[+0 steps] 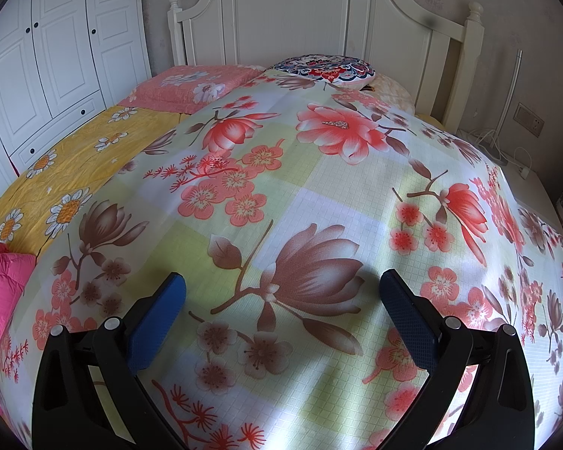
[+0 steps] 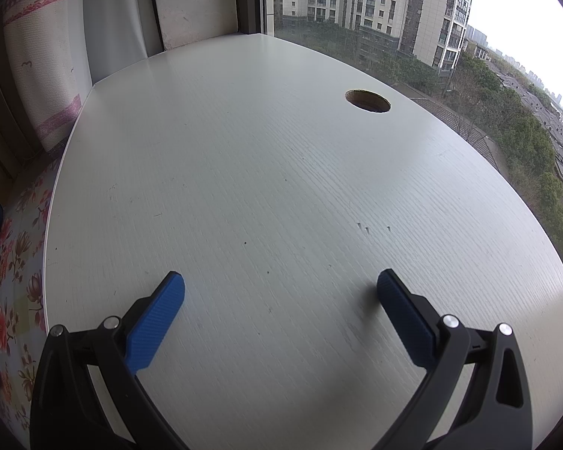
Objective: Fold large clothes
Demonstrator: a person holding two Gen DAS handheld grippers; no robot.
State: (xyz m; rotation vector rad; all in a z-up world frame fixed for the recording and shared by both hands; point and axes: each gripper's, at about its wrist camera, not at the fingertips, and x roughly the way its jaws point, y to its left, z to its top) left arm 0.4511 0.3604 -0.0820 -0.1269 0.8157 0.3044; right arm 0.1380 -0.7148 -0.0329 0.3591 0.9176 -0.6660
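A large flowered sheet (image 1: 319, 195) in pale green, white and coral lies spread flat over the bed and fills most of the left wrist view. My left gripper (image 1: 281, 285) hovers just above its near part, open, with nothing between its blue pads (image 1: 157, 322). A bright pink garment (image 1: 0, 292) lies bunched at the sheet's left edge. In the right wrist view my right gripper (image 2: 279, 285) is open over a white desk (image 2: 281, 187), holding nothing. A strip of the flowered sheet (image 2: 15, 292) shows along that view's left edge.
A yellow daisy-print cover (image 1: 75, 172) lies left of the sheet. A pink pillow (image 1: 191, 86) and a round patterned cushion (image 1: 326, 67) sit by the white headboard (image 1: 300, 15). White wardrobe doors (image 1: 56, 56) stand left. The desk has a round cable hole (image 2: 368, 101) and meets a window (image 2: 394, 18).
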